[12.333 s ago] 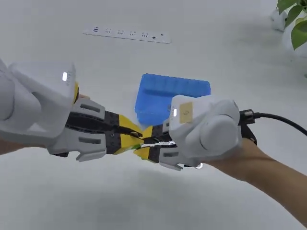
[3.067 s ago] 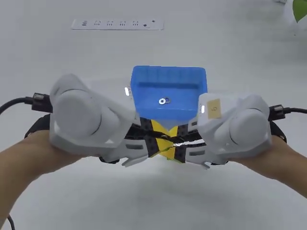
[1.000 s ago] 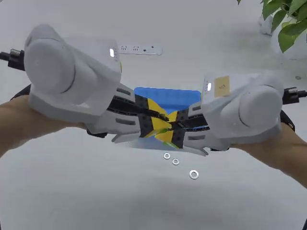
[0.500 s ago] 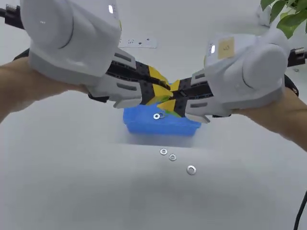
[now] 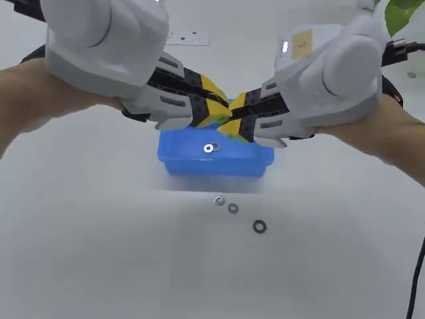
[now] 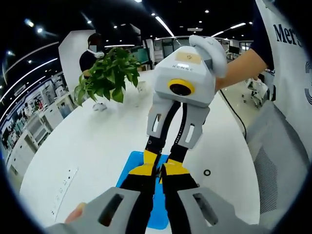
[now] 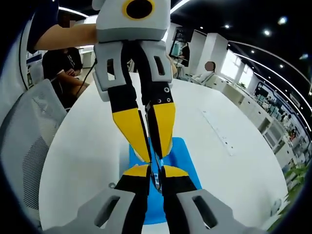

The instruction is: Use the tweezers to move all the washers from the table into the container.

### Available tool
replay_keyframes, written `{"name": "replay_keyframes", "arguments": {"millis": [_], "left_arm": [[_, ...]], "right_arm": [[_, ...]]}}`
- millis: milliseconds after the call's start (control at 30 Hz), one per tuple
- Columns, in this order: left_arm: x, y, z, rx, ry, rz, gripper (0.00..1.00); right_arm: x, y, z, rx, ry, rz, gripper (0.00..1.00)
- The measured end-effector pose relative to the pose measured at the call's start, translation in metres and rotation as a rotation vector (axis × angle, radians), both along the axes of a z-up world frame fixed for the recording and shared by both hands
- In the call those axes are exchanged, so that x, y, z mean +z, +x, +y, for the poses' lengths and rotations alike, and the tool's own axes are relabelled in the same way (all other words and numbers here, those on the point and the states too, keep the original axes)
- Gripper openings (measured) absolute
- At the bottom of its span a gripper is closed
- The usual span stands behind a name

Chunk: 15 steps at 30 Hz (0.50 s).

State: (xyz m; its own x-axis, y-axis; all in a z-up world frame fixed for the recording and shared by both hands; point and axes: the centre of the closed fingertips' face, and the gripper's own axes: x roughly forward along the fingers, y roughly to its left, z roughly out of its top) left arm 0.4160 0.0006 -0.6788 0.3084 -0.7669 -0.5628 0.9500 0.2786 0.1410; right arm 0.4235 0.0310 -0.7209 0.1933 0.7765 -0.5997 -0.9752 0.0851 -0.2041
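- White table (image 5: 99, 252): flat, plain top.
- Blue container (image 5: 214, 165) stands on it, mid-table.
- On the bare top near the container's front wall: first washer (image 5: 219, 200) just beside second washer (image 5: 233, 209); third washer (image 5: 259, 226) slightly apart, to their right.
- White power strip (image 5: 187, 38) lies flat, well beyond the container.
- Potted plant (image 6: 108, 78) stands on the far part of the table.

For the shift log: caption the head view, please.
Left gripper and right gripper meet tip to tip above the container holding one washer; three washers lie on the table.
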Motion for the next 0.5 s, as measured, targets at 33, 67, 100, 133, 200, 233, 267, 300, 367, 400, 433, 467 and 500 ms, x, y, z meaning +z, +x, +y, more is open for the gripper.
{"name": "replay_keyframes", "arguments": {"millis": [33, 67, 100, 133, 200, 233, 267, 300, 367, 400, 433, 467, 500], "left_arm": [[-0.001, 0.001, 0.0, 0.0, 0.001, 0.001, 0.09], [-0.004, 0.003, 0.0, -0.001, 0.002, 0.003, 0.09], [-0.005, 0.003, 0.0, -0.001, 0.002, 0.005, 0.09], [-0.006, 0.004, 0.001, -0.001, 0.003, 0.007, 0.09], [-0.015, 0.012, 0.002, 0.0, 0.005, 0.011, 0.09], [-0.018, 0.014, 0.003, 0.002, 0.008, 0.017, 0.09], [-0.02, 0.014, 0.003, 0.002, 0.01, 0.018, 0.09], [-0.022, 0.015, 0.003, 0.001, 0.011, 0.021, 0.09], [-0.026, 0.016, 0.003, 0.001, 0.014, 0.025, 0.09], [-0.028, 0.017, 0.003, 0.0, 0.014, 0.026, 0.09], [-0.03, 0.018, 0.003, 0.0, 0.014, 0.031, 0.09], [-0.033, 0.019, 0.003, 0.0, 0.015, 0.035, 0.09], [-0.034, 0.02, 0.003, 0.0, 0.015, 0.035, 0.09]], "right_arm": [[-0.002, 0.001, 0.0, 0.0, 0.005, 0.005, 0.1], [-0.004, 0.002, 0.001, 0.001, 0.015, 0.011, 0.1], [-0.005, 0.003, 0.001, 0.001, 0.021, 0.016, 0.1], [-0.008, 0.004, 0.002, 0.001, 0.028, 0.023, 0.1], [-0.011, 0.006, 0.003, 0.0, 0.034, 0.034, 0.1], [-0.014, 0.006, 0.004, 0.002, 0.035, 0.038, 0.1], [-0.016, 0.007, 0.004, 0.002, 0.034, 0.043, 0.1], [-0.019, 0.007, 0.005, 0.005, 0.032, 0.045, 0.1], [-0.023, 0.008, 0.005, 0.006, 0.032, 0.053, 0.1], [-0.024, 0.008, 0.005, 0.006, 0.034, 0.056, 0.1], [-0.026, 0.008, 0.005, 0.006, 0.034, 0.06, 0.1], [-0.028, 0.009, 0.005, 0.007, 0.034, 0.065, 0.1], [-0.03, 0.009, 0.005, 0.008, 0.036, 0.068, 0.1]]}}
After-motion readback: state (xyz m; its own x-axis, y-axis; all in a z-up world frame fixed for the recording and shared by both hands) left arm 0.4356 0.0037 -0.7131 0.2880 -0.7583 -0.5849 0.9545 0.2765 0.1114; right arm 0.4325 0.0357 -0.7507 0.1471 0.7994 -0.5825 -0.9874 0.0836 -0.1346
